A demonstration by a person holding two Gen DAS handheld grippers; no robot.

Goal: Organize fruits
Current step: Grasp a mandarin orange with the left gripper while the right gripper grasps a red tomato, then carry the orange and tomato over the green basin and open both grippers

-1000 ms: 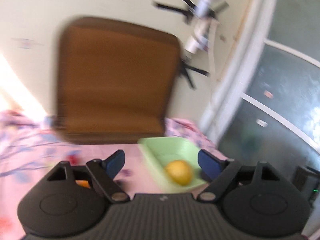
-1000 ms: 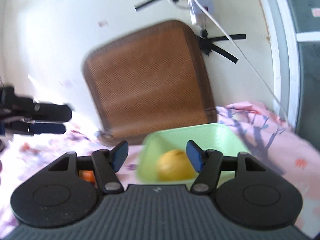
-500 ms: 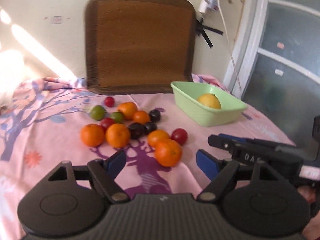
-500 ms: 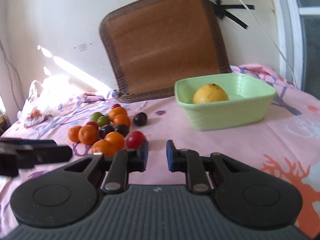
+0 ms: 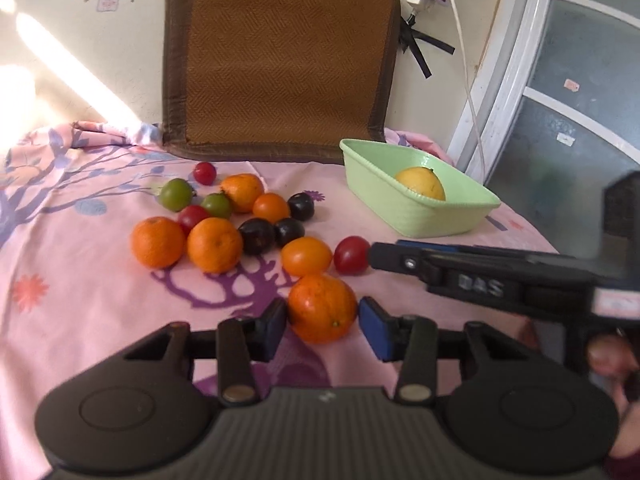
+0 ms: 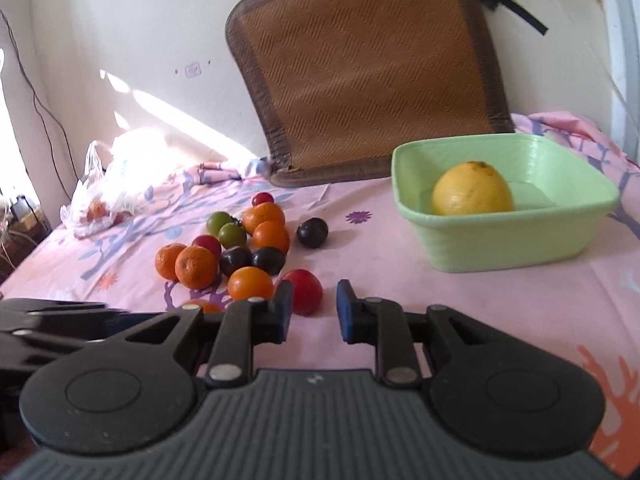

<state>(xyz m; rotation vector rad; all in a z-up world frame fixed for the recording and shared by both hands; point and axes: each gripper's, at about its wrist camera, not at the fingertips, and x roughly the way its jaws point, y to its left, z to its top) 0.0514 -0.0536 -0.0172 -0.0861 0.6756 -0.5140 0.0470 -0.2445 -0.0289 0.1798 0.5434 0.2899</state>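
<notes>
Two tools | left tool closing round orange, navel toward camera | right tool opening, empty

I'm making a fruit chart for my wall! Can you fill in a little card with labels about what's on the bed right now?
Basin: green basin on the pink floral sheet, right of the fruit pile
In the basin: one yellow fruit
Loose fruit: oranges, dark plums, green and red fruits clustered on the sheet
Left hand-held gripper: jaws closing around the nearest orange
Right hand-held gripper: jaws opening, a red fruit just ahead of its left finger
Behind: brown woven cushion leaning on the wall
</notes>
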